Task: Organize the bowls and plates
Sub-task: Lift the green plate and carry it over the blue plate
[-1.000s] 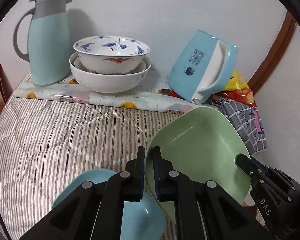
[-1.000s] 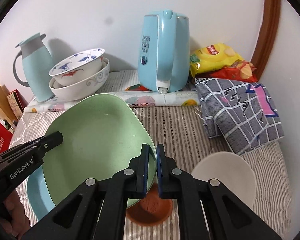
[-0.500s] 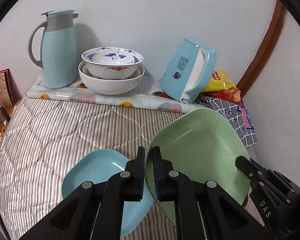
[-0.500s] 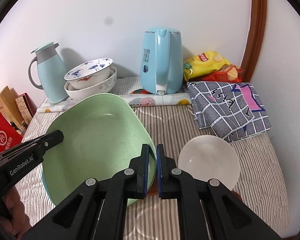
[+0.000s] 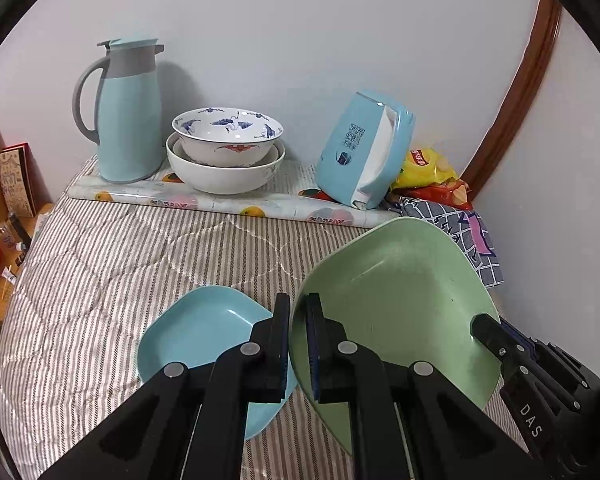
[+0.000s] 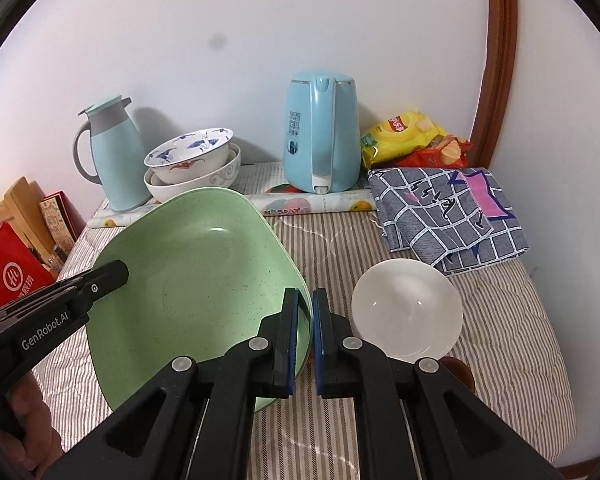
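Left wrist view: left gripper (image 5: 298,336) pinching the near rim of a large green squarish plastic plate (image 5: 396,312), tilted above a striped quilted cloth (image 5: 100,264), light-blue squarish plate (image 5: 204,336) lying below-left, right wrist view: right gripper (image 6: 305,334) clamped on the green plate's opposite rim, white round bowl (image 6: 406,312) just right.

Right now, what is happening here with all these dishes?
A person is holding a green plate with both tools: the left tool is clamped on one rim and the right tool on the opposite rim, so the plate hangs tilted above the striped cover. A blue plate and a white bowl lie on the cover below. Two stacked bowls stand at the back, between a jug and a kettle.
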`<state>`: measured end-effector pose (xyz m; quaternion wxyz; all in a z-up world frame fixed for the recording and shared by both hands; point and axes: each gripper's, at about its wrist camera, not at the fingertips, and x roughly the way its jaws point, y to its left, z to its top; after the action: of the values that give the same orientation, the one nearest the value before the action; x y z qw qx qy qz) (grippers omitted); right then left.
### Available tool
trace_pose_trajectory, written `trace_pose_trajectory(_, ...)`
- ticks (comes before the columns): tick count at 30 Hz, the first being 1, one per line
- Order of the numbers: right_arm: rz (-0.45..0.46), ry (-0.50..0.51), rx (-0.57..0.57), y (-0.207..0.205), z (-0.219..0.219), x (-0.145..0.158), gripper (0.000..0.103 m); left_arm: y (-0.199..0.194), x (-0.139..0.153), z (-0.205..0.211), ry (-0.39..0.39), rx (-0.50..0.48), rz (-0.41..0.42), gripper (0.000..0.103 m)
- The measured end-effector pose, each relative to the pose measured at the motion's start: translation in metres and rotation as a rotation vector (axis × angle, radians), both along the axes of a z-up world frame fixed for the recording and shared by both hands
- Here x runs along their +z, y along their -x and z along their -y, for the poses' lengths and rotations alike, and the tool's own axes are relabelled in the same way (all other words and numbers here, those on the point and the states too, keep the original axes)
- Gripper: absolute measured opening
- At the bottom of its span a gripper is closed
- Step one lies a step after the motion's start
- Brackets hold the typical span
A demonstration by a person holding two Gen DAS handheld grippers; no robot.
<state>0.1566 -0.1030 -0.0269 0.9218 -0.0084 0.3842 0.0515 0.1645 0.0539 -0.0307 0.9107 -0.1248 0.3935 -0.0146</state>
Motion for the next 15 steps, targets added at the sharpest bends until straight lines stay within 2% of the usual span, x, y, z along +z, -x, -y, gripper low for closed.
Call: trace_pose_trajectory(15,0.008,-0.01,0.026,0.011,-0.014,0.003,0.007,0.015,0.004,-0.015,-0.003,0.036,0.006,0.008)
